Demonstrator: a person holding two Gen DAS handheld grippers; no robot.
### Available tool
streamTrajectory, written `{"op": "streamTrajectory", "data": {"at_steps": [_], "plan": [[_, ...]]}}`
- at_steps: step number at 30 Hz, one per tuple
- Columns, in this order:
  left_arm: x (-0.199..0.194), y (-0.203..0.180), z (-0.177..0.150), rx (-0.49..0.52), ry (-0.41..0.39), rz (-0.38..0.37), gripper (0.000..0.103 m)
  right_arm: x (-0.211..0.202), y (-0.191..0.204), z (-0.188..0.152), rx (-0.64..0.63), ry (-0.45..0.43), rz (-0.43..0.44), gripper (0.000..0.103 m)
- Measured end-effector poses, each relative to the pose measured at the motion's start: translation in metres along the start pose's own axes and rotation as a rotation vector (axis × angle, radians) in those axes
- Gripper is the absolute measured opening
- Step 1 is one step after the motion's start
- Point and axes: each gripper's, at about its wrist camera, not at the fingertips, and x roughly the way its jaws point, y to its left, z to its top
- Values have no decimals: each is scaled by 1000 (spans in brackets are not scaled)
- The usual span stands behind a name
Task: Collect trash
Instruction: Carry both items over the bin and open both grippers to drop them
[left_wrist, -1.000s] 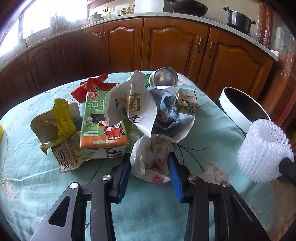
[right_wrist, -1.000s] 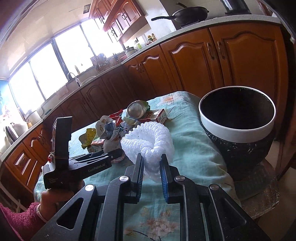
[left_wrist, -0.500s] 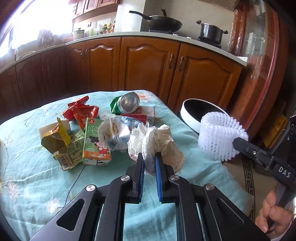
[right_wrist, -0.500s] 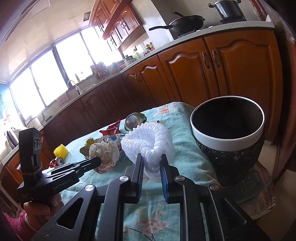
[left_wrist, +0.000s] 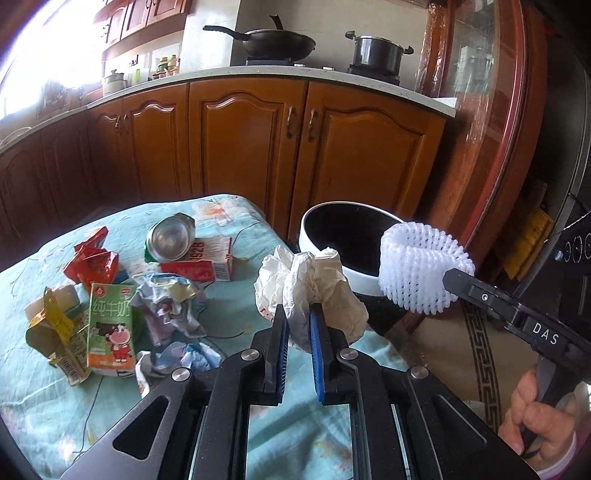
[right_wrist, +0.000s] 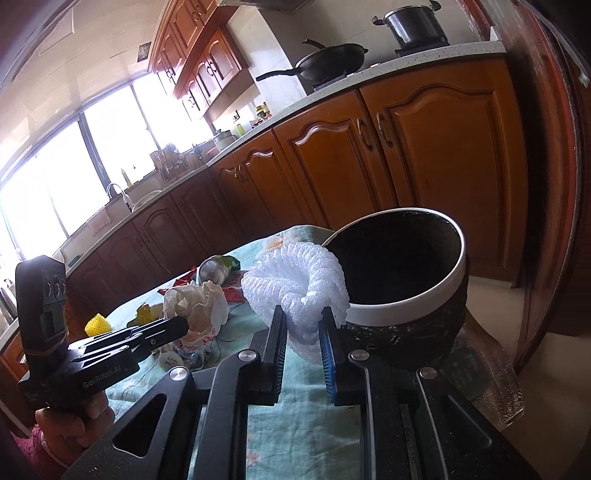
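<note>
My left gripper (left_wrist: 298, 321) is shut on a crumpled white paper bag (left_wrist: 314, 288), lifted above the table near its right edge. That bag (right_wrist: 199, 306) also shows in the right wrist view, pinched at the tip of the left gripper (right_wrist: 181, 326). My right gripper (right_wrist: 303, 321) is shut on a white foam fruit net (right_wrist: 295, 284), held just left of the bin's rim. The net (left_wrist: 424, 269) hangs over the near side of the black bin with a white rim (left_wrist: 317, 221). The bin (right_wrist: 406, 306) stands beside the table and looks empty inside.
On the teal tablecloth (left_wrist: 44, 398) lie a milk carton (left_wrist: 110, 328), a silver can (left_wrist: 170, 240), a red and white box (left_wrist: 207, 258), red wrappers (left_wrist: 92, 258), a yellow wrapper (left_wrist: 51, 328) and crumpled blue paper (left_wrist: 166, 306). A yellow foam net (right_wrist: 96, 322) sits farther back. Wooden cabinets stand behind.
The left gripper closed on the crumpled paper bag, lifted it off the pile and carried it right toward the bin. The right gripper brought the foam net closer to the bin's rim.
</note>
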Motion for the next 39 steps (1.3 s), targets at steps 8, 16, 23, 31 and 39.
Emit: {"op": "streamTrajectory", "data": {"at_steps": [8, 16, 23, 31, 39], "plan": [[42, -11, 29, 10, 18, -18, 10, 13, -30, 18, 32, 14, -72, 17], [98, -24, 68, 7, 73, -37, 10, 35, -59, 43, 42, 46, -138, 17], [152, -36, 98, 32, 121, -42, 11, 52, -74, 62, 25, 78, -172, 19], [199, -47, 110, 54, 173, -37, 18, 77, -86, 72, 15, 130, -194, 24], [190, -40, 101, 45, 151, -18, 49, 77, -96, 70, 62, 138, -183, 63]]}}
